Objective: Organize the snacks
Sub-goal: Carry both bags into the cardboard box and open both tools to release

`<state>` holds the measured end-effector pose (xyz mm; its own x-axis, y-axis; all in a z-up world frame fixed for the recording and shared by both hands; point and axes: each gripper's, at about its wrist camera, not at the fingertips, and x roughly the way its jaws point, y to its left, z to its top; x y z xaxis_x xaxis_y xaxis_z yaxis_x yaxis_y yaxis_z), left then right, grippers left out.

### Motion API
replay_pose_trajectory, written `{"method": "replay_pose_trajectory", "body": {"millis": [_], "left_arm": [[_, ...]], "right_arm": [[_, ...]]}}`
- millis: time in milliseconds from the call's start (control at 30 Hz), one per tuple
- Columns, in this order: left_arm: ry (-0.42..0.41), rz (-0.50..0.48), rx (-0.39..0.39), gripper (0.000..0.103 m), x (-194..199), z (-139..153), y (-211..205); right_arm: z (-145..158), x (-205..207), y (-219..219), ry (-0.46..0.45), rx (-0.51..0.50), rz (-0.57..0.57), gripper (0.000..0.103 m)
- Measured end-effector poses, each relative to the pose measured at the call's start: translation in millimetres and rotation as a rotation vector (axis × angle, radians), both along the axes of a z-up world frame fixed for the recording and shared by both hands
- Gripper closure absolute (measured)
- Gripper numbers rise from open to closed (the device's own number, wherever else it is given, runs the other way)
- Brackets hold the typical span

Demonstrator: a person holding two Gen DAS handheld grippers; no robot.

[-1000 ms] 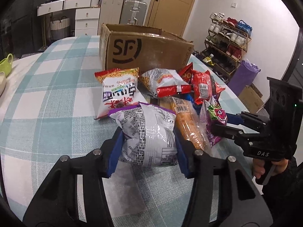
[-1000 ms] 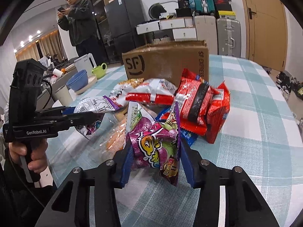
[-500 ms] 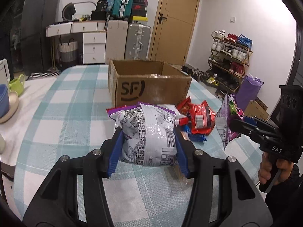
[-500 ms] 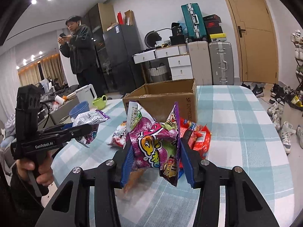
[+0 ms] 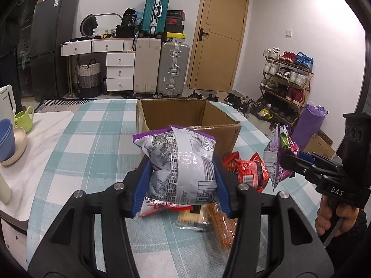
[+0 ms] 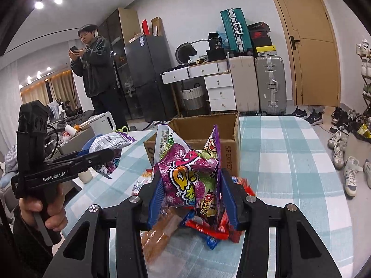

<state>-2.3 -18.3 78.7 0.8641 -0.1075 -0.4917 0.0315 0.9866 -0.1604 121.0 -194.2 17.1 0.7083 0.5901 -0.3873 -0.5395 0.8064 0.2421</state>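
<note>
Both my grippers are loaded and both point at the open box (image 5: 189, 120), which lies straight ahead of the jaws and a little below the bags I carry; its open top faces up, so whatever I let go has to be over that opening first. My left gripper (image 5: 182, 181) has its blue pads pressed into the sides of a silver bag (image 5: 179, 162), the jaws narrowed to about the bag's pinched width. The bag is puffed foil, glossy and crinkled, purple along its top seam, with its long axis running upright between the pads. My right gripper (image 6: 193, 193) is clamped the same way on a purple bag (image 6: 190, 176), a crumpled film pouch with bright cartoon print and its top corners sticking up like ears. From the left wrist view the silver bag hangs directly before the box's near wall, so I judge the left hand the nearer one; the purple bag hangs off to the right of the box there, and in its own view slightly left of the box's near corner. The box is plain brown corrugated card with rough cut edges. Below me on the checked cloth (image 5: 92, 143) lie the rest: red packets (image 5: 249, 171) and a clear orange pack (image 5: 222, 227).
</note>
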Motion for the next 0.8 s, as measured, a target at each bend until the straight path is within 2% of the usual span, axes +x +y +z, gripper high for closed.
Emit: {"method": "replay_pose_trajectory", "body": {"millis": [367, 800], "left_arm": [[0.011, 0.028, -0.019, 0.055, 42, 21, 12], [0.038, 0.037, -0.032, 0.055, 101, 30, 22]], "right_arm": [[26, 44, 9, 0.001, 0.010, -0.015, 0.056], [38, 90, 25, 0.017, 0.011, -0.015, 0.056]]}}
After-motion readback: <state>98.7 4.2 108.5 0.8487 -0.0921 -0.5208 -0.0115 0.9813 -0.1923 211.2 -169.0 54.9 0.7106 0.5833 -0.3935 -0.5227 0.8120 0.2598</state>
